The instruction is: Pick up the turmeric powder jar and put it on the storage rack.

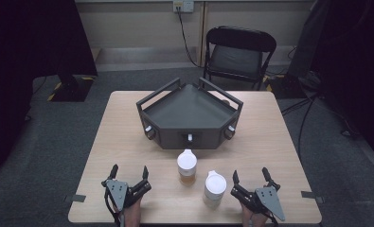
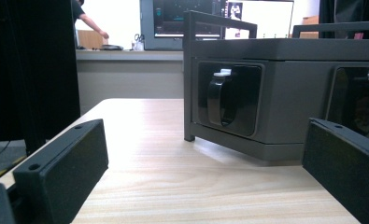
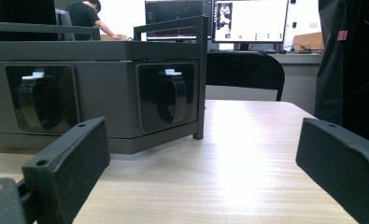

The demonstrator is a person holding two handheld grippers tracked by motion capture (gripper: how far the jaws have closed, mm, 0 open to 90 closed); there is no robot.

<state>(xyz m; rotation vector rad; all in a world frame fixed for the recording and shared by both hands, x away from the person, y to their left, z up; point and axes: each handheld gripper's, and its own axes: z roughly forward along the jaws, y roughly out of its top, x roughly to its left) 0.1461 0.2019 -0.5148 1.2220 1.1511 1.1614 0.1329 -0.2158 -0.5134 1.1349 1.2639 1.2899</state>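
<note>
Two white lidded cups are standing between the two grippers: one [image 1: 215,188] just beside the right gripper [image 1: 250,176], the other [image 1: 187,166] slightly farther ahead, nearer the middle. Left gripper [image 1: 129,170] is resting with jaws spread, pinching nothing; right gripper likewise spread and empty. One dark angular tray [image 1: 189,116] with three front handles is sitting ahead of both on the wooden table [image 1: 270,142]. One folding chair [image 1: 236,54] is standing beyond.
</note>
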